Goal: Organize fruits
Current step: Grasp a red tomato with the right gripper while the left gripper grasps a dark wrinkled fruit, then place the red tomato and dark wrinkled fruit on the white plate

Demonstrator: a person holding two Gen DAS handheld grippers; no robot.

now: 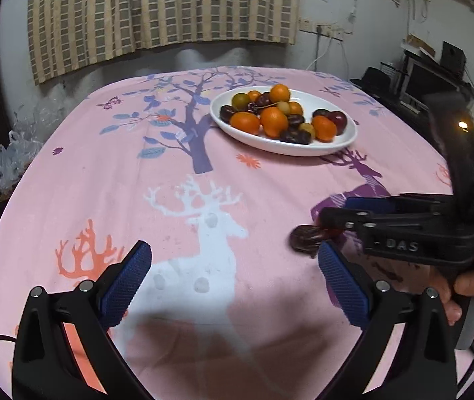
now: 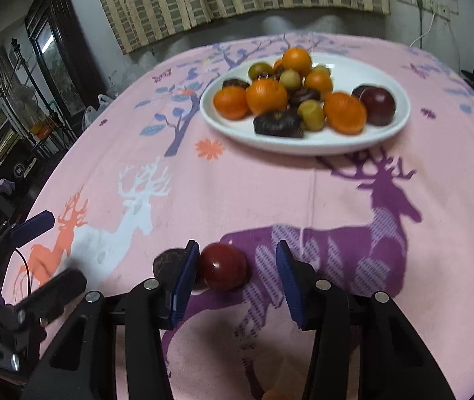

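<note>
A white oval plate (image 1: 343, 145) (image 2: 390, 130) at the far side of the table holds several orange, dark purple and yellow-green fruits. A red fruit (image 2: 224, 267) lies on the cloth between my right gripper's (image 2: 238, 263) open fingers, against the left pad. A dark wrinkled fruit (image 2: 167, 260) (image 1: 305, 239) lies just left of that pad. My left gripper (image 1: 235, 265) is open and empty over the white deer print. The right gripper (image 1: 337, 223) also shows in the left wrist view, reaching in from the right.
A pink tablecloth (image 1: 103, 173) with deer and tree prints covers the table. A striped curtain (image 1: 157, 10) hangs behind. Plastic bags (image 1: 13, 156) lie off the left edge. Dark shelves and electronics (image 1: 430, 76) stand at the right.
</note>
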